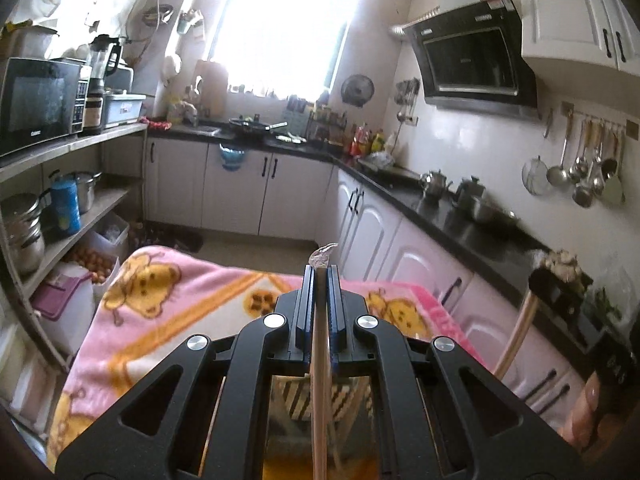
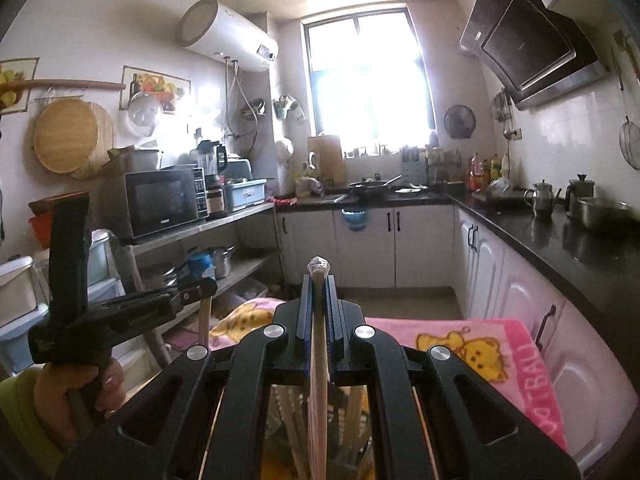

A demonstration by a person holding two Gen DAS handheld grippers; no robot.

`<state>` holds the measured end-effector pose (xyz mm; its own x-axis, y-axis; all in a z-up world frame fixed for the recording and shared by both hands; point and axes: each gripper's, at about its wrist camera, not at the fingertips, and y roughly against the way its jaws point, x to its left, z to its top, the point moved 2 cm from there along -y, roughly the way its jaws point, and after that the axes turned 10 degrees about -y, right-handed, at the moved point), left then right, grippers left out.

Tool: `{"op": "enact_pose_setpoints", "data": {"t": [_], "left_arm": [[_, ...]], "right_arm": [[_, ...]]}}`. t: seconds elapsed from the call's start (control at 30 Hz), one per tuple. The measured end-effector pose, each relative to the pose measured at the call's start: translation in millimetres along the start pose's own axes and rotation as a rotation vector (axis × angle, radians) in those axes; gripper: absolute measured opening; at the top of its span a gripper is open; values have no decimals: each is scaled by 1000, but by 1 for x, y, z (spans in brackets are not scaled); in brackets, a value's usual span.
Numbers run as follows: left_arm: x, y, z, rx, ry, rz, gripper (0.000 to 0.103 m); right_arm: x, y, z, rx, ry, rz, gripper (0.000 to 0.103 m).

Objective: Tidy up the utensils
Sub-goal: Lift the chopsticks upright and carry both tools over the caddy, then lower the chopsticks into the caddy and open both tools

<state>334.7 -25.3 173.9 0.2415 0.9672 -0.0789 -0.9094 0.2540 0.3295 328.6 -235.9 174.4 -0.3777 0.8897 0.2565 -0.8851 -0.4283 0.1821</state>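
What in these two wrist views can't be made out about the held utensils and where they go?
- Left wrist view: the lower end of the stick is hidden under the left gripper.
- Right wrist view: the right gripper covers most of the holder below; its contents are dark and blurred.
- Both views: the wrapped stick tips are too small to identify.
- Table under the pink blanket: hidden.

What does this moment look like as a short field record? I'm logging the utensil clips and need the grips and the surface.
left gripper: shut on a thin wooden stick
right gripper: shut on a second wooden stick
stick tips: each wrapped in clear film
surface below: pink cartoon blanket
beneath the grippers: striped holder with more sticks, partly hidden
left hand: visible in right wrist view
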Motion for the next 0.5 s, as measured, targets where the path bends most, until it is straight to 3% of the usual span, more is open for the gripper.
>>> {"op": "enact_pose_setpoints", "data": {"t": [0.1,0.23,0.5], "left_arm": [[0,-10,6,-24,3,14,1],[-3,-24,4,-83,-43,89,1],[6,-56,-25,-86,-3,86,1]], "right_arm": [[-7,-11,0,-5,-11,-4,6],[-14,-31,-8,-7,-19,-16,6],[-24,-63,-41,32,-21,-39,6]]}}
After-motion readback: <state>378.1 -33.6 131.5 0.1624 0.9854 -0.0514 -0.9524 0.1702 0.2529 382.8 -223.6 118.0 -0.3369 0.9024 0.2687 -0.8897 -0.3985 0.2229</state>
